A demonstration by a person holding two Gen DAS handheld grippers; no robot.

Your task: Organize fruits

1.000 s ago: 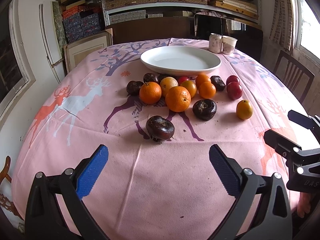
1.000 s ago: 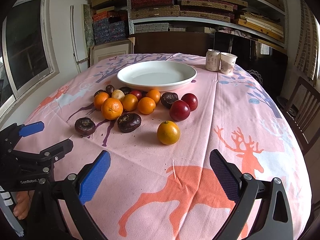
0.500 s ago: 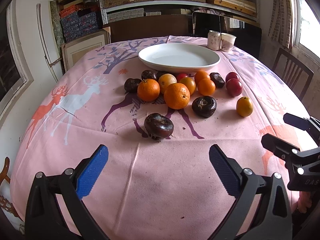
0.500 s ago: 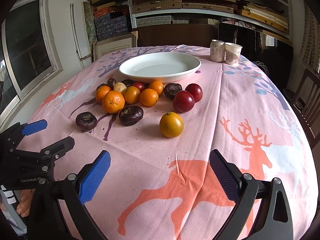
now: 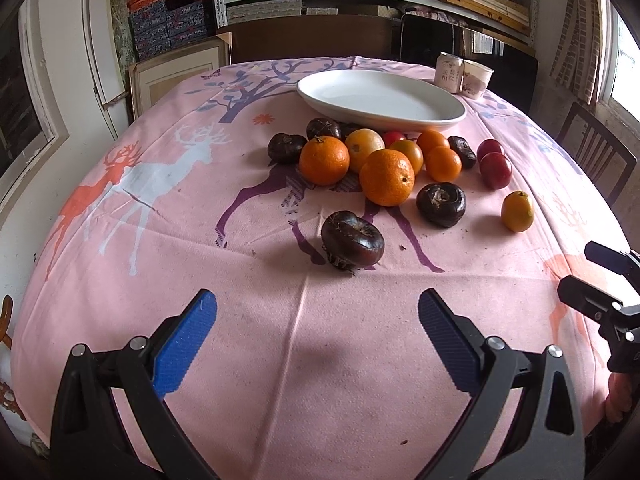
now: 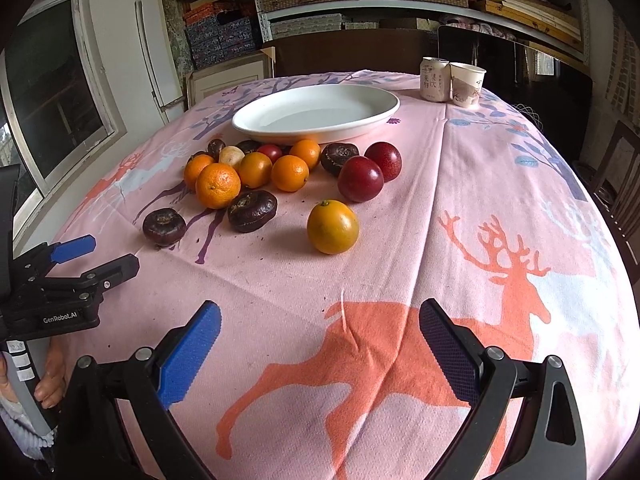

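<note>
Several oranges, dark brown fruits and red fruits lie in a loose cluster on the pink tablecloth, in front of an empty white plate [image 5: 380, 98] [image 6: 316, 114]. The nearest dark brown fruit [image 5: 353, 240] [image 6: 164, 226] lies ahead of my left gripper [image 5: 316, 342], which is open and empty above the cloth. A lone yellow-orange fruit [image 6: 332, 227] [image 5: 517, 211] lies ahead of my right gripper [image 6: 318, 350], which is also open and empty. A second dark fruit [image 5: 441, 204] [image 6: 252, 211] sits between them. Two red fruits [image 6: 370, 172] lie near the plate.
A drink can [image 6: 434, 79] and a paper cup [image 6: 466, 84] stand beyond the plate at the back right. A wooden chair [image 5: 592, 158] stands by the table's right side. Shelves with boxes fill the back wall. The table is round with its edge close below me.
Both grippers have moved a little forward towards the fruit, which looks slightly nearer. Both stay open and empty. No fruit has moved.
</note>
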